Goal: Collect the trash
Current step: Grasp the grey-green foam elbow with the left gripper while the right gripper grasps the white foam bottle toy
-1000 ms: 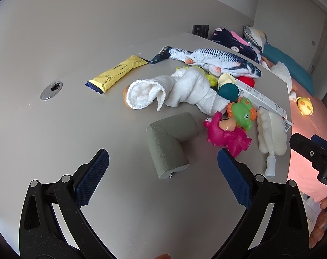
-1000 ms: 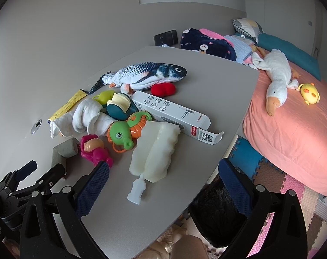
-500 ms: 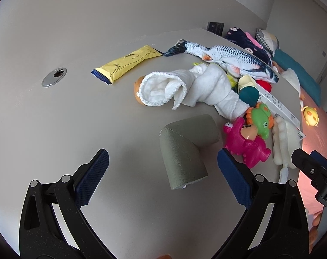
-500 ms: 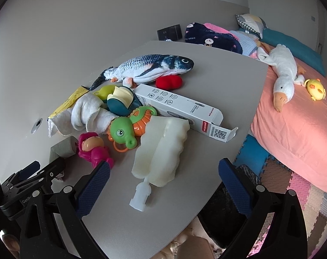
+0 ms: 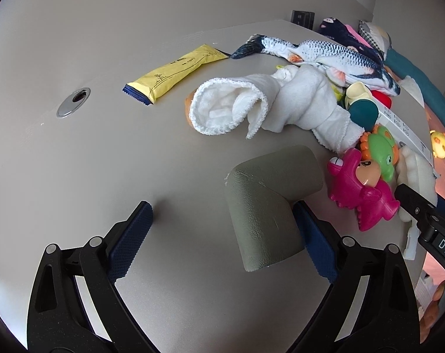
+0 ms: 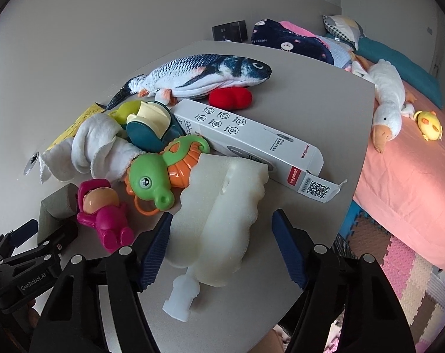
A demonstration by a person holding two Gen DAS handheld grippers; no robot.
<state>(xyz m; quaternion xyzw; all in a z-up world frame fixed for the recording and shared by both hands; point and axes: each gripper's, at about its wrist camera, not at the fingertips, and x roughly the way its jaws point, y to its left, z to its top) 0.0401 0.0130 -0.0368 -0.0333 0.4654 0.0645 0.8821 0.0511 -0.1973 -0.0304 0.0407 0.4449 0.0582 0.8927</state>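
A: Left claw (image 5: 222,229) status?

B: Spread wide, low over the grey surface (image 5: 75,161). The olive-grey L-shaped foam corner guard (image 5: 266,200) lay between the fingers, hard against the right pad (image 5: 313,241) — left pad (image 5: 131,238) was well apart from it. Not pinched.

A: Right claw (image 6: 222,247)?

B: Also spread. The white ribbed foam block with a small plastic stub at its near end (image 6: 222,214) sat between the fingers. Left pad (image 6: 155,250) was just beside the foam's edge; can't tell if it touched. Right pad (image 6: 287,250) stood clear of it.

A: Other trash candidates?

B: Long white cardboard box with an open end flap and QR label (image 6: 252,144) lay just behind the foam block, near the surface's bed-side edge. Yellow foil sachet with dark blue ends (image 5: 175,72) lay flat near the wall side, apart from the pile, with a round metal grommet (image 5: 73,106) beside it.

A: Clutter?

B: Rolled white towel (image 5: 266,106), plush grey-blue fish (image 6: 193,76), magenta plastic toy figure (image 6: 105,214), green-and-orange plastic seahorse toy (image 6: 160,173), red plush lump (image 6: 229,97) — all bunched mid-surface. White plush goose (image 6: 387,100) lay on the pink bed (image 6: 413,176).
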